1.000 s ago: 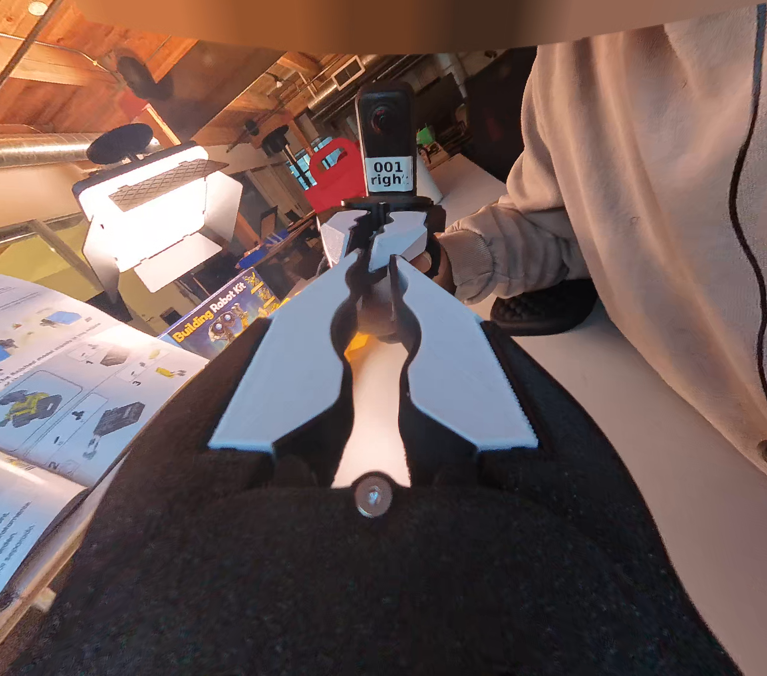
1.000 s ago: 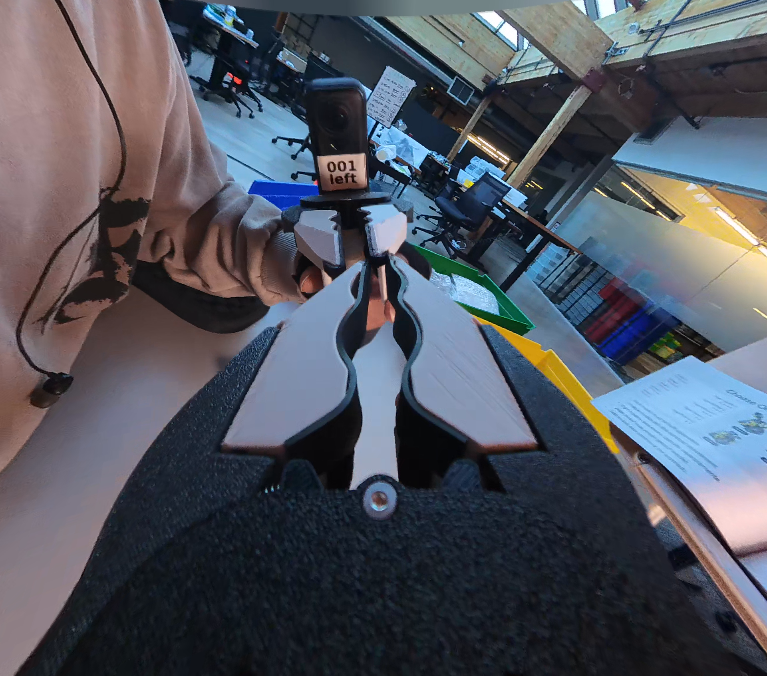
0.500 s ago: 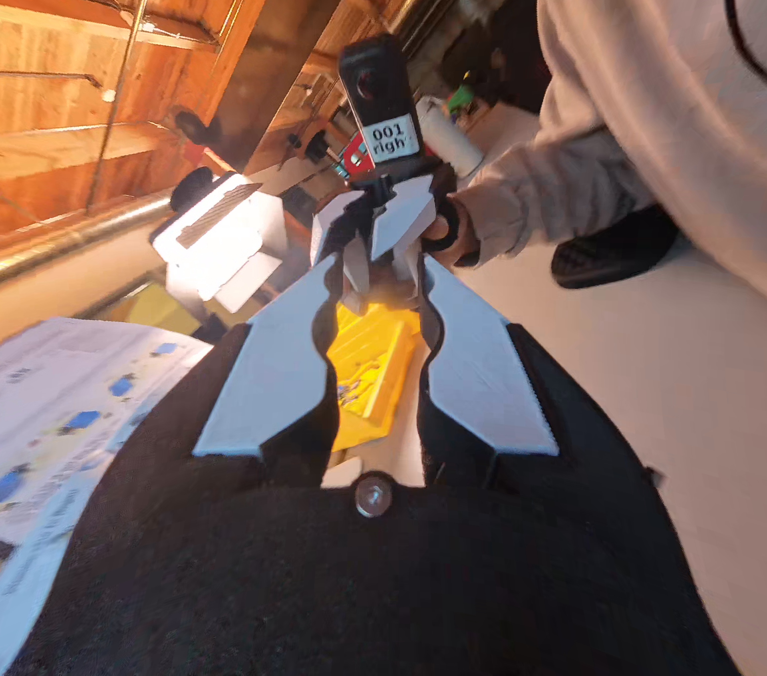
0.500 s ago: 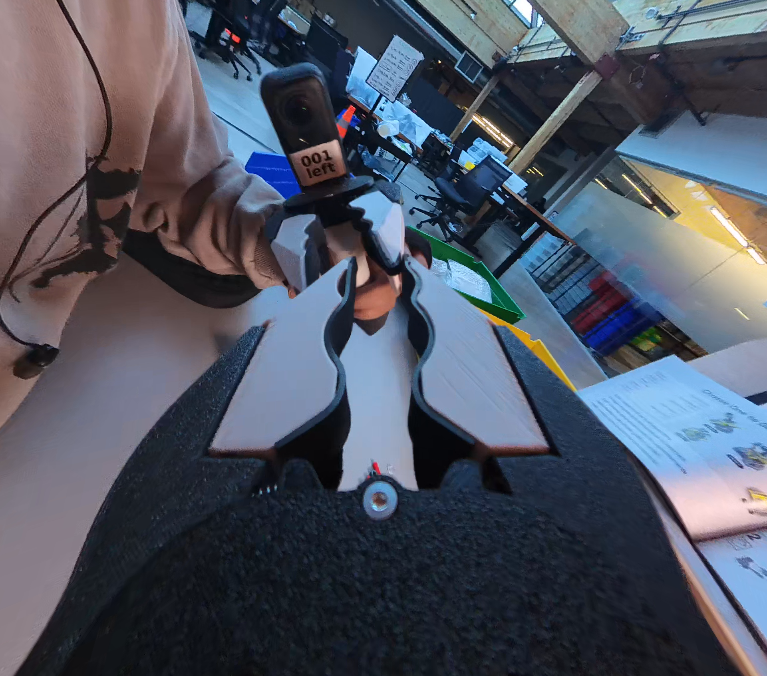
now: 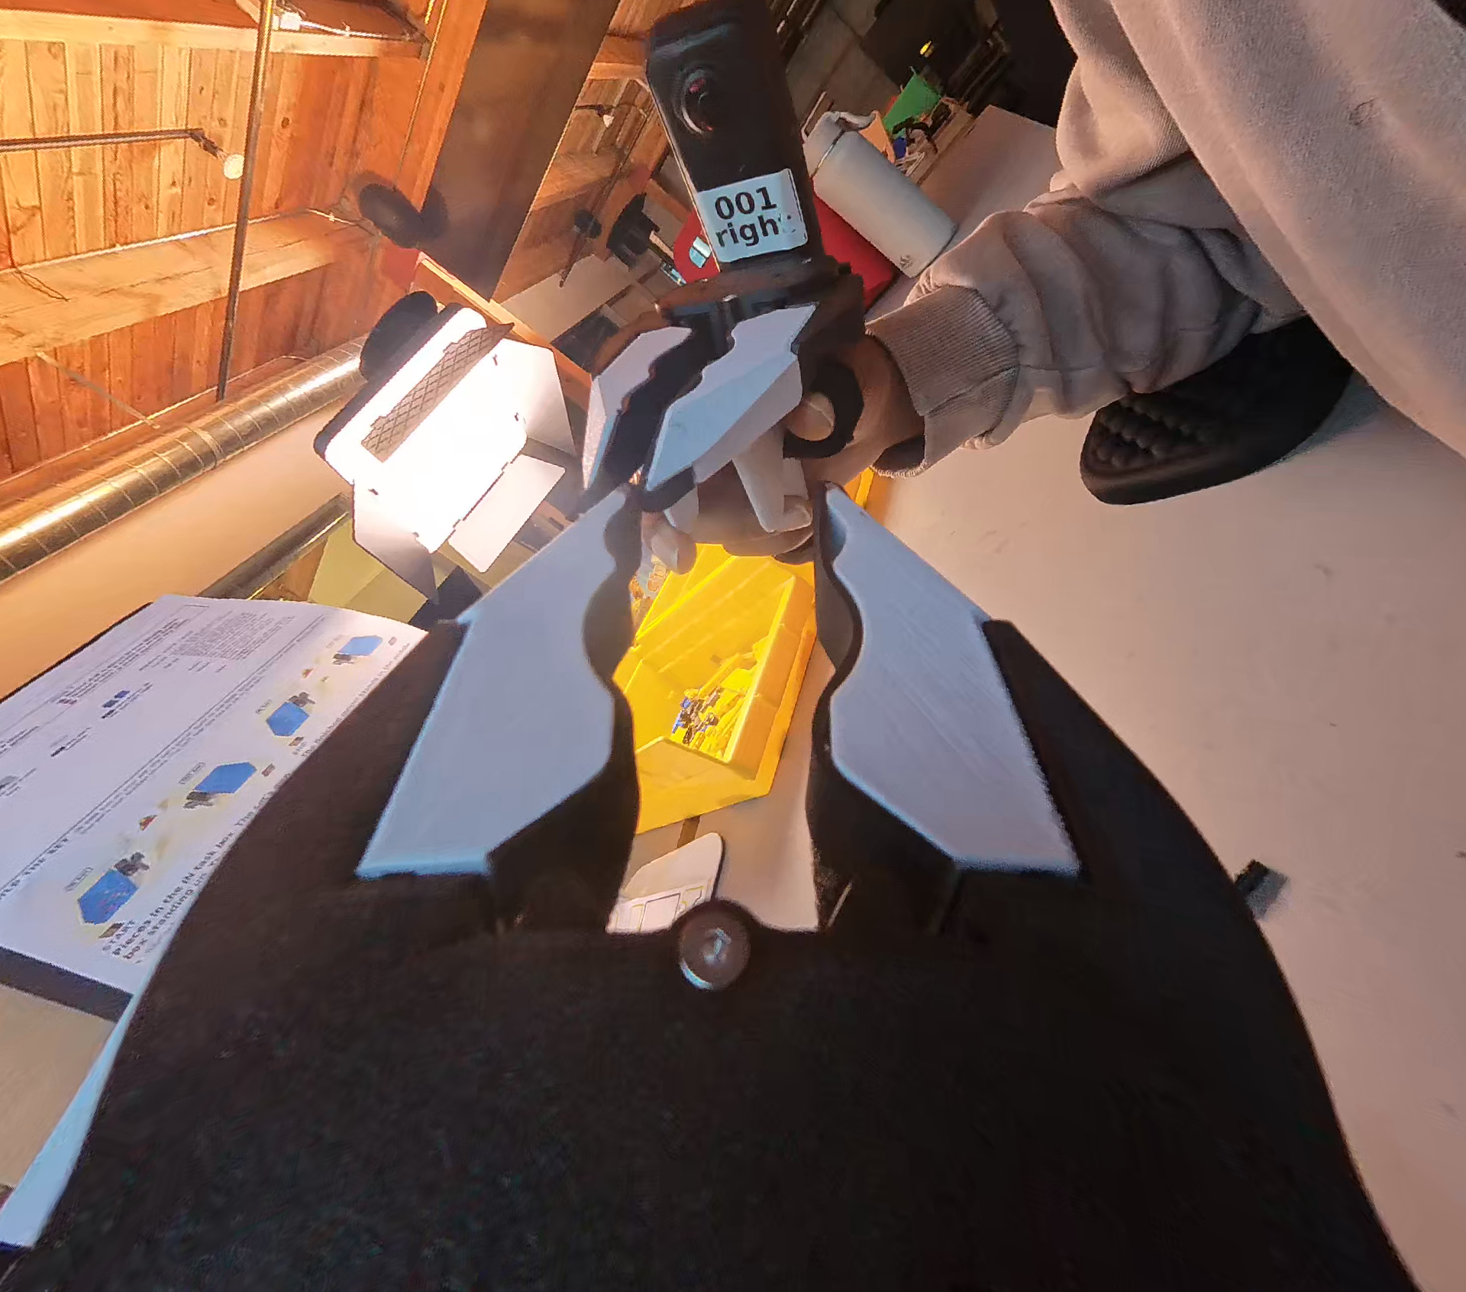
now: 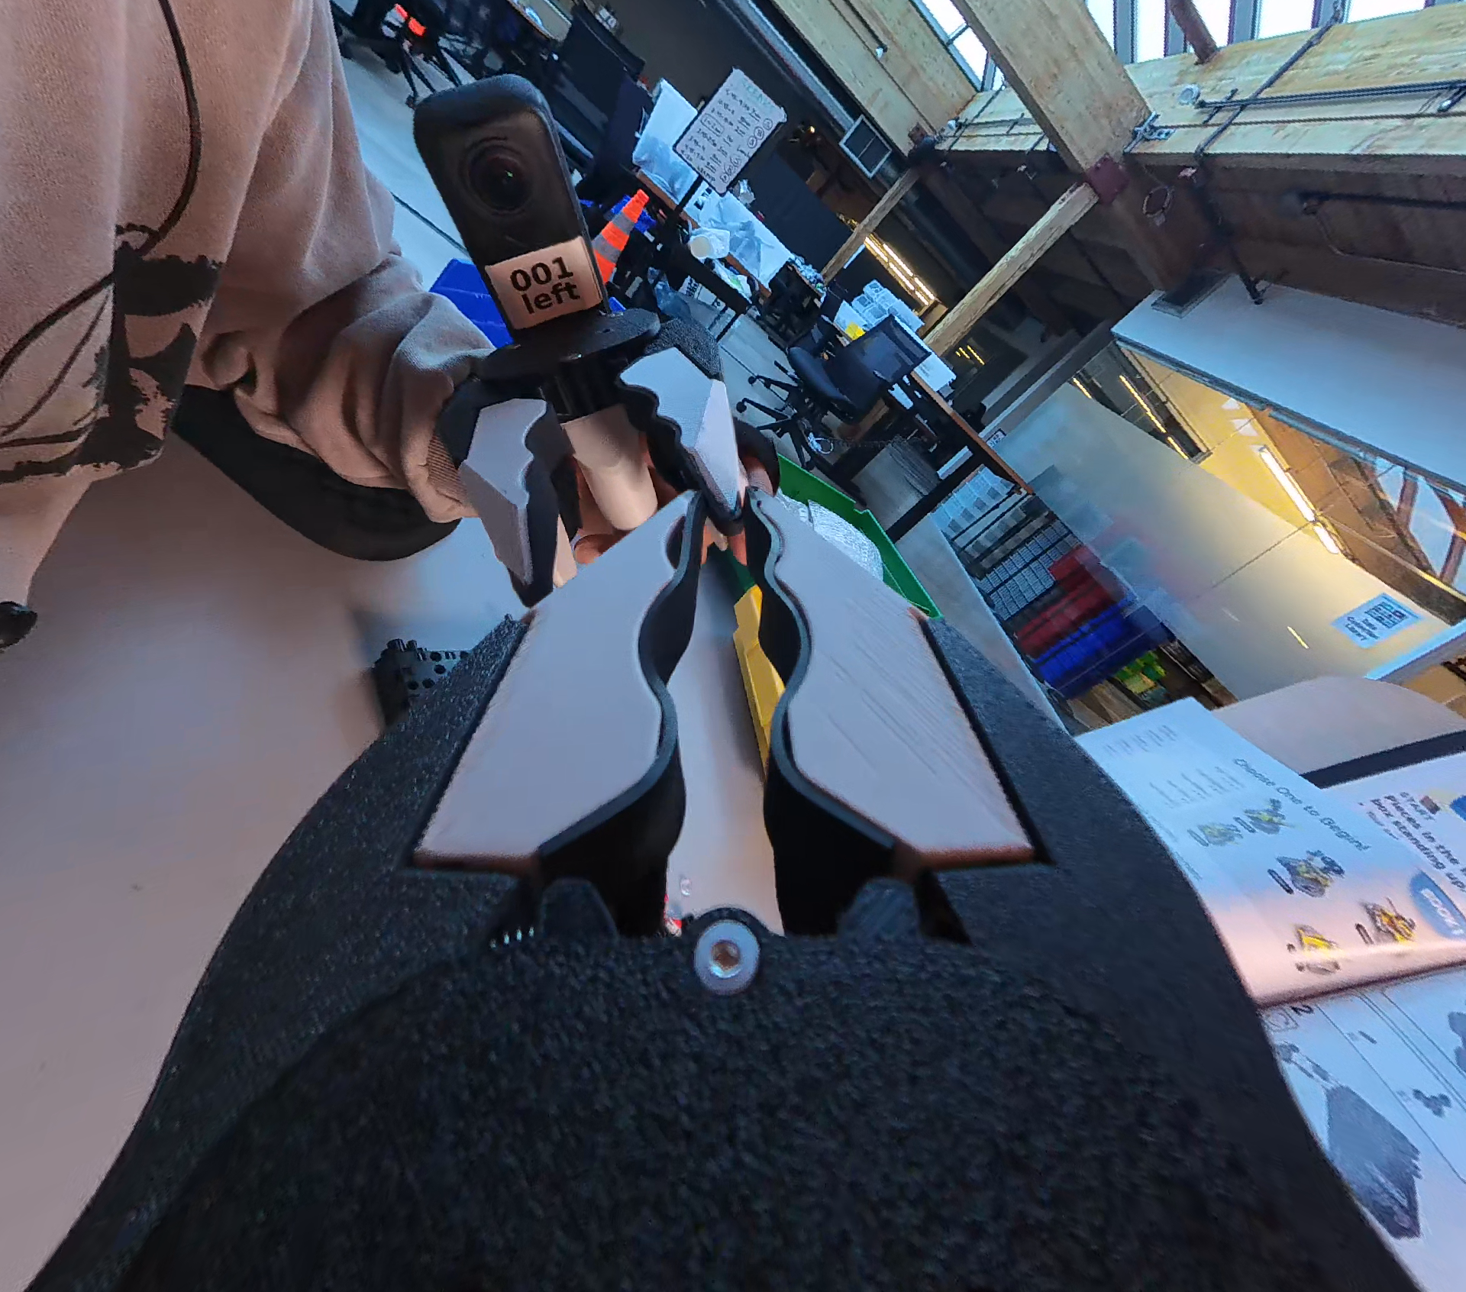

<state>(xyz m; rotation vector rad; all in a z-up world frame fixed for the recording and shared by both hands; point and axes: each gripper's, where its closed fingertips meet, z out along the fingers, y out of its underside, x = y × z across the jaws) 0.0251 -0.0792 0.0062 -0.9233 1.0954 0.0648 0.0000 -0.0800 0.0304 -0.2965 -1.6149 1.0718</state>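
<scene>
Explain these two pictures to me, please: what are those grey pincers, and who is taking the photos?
There is no robot here. A person holds two hand-operated grippers, each with two grey fingers and a black camera on top. One picture looks along the left gripper, the other along the right gripper, so each also shows its partner facing it. The left gripper's fingers are spread open and hold nothing. The right gripper's fingers are nearly together, with one fingertip of the left gripper at their gap; whether they pinch it, I cannot tell. Below, on a white table, lie a yellow bin of small parts and an open instruction booklet.
</scene>
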